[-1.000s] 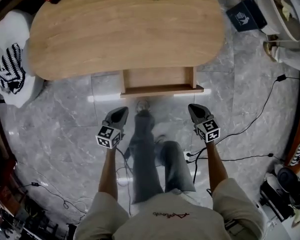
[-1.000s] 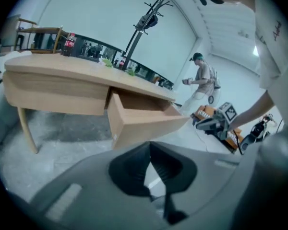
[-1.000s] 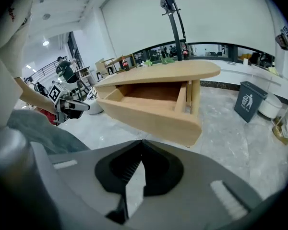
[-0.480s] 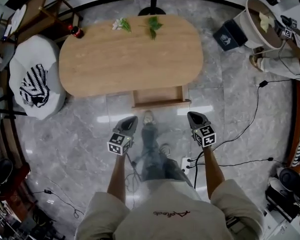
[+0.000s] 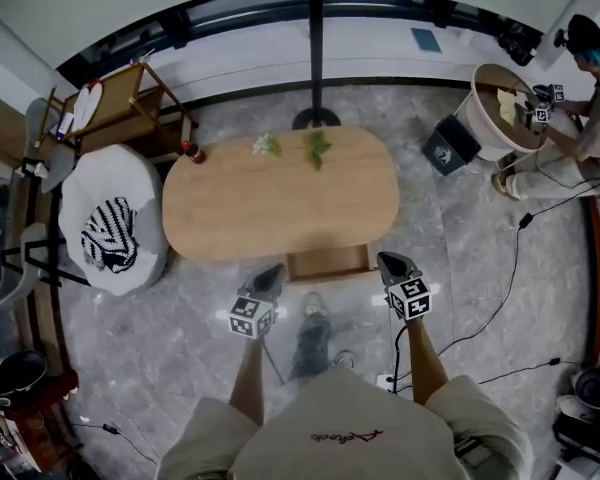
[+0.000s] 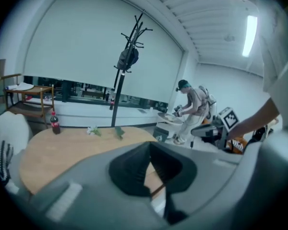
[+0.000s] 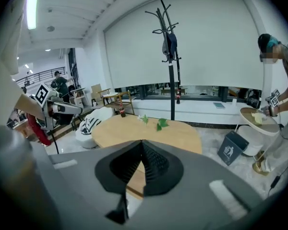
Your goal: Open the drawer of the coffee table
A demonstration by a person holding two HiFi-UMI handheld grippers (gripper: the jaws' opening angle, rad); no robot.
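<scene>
The oval wooden coffee table (image 5: 280, 203) stands on the grey marble floor, and its drawer (image 5: 327, 262) sticks out open from the near edge. My left gripper (image 5: 273, 274) hangs in the air just left of the drawer, shut and empty. Just right of the drawer hangs my right gripper (image 5: 389, 261), also shut with nothing in it. In the left gripper view the left gripper's (image 6: 149, 144) dark pads meet above the tabletop (image 6: 62, 147). The right gripper view has the right gripper (image 7: 141, 143) closed over the table (image 7: 153, 131).
A coat stand (image 5: 315, 48) rises behind the table. A white pouf with a striped cushion (image 5: 115, 233) sits at the left, a cola bottle (image 5: 192, 152) and leaf sprigs (image 5: 317, 148) on the tabletop. A bin (image 5: 448, 144) and a person (image 5: 590, 98) are at the right. Cables (image 5: 500, 298) cross the floor.
Both grippers and the head camera have risen well above the floor, so the table looks smaller and more of the room shows. The drawer stays open; both grippers stay shut.
</scene>
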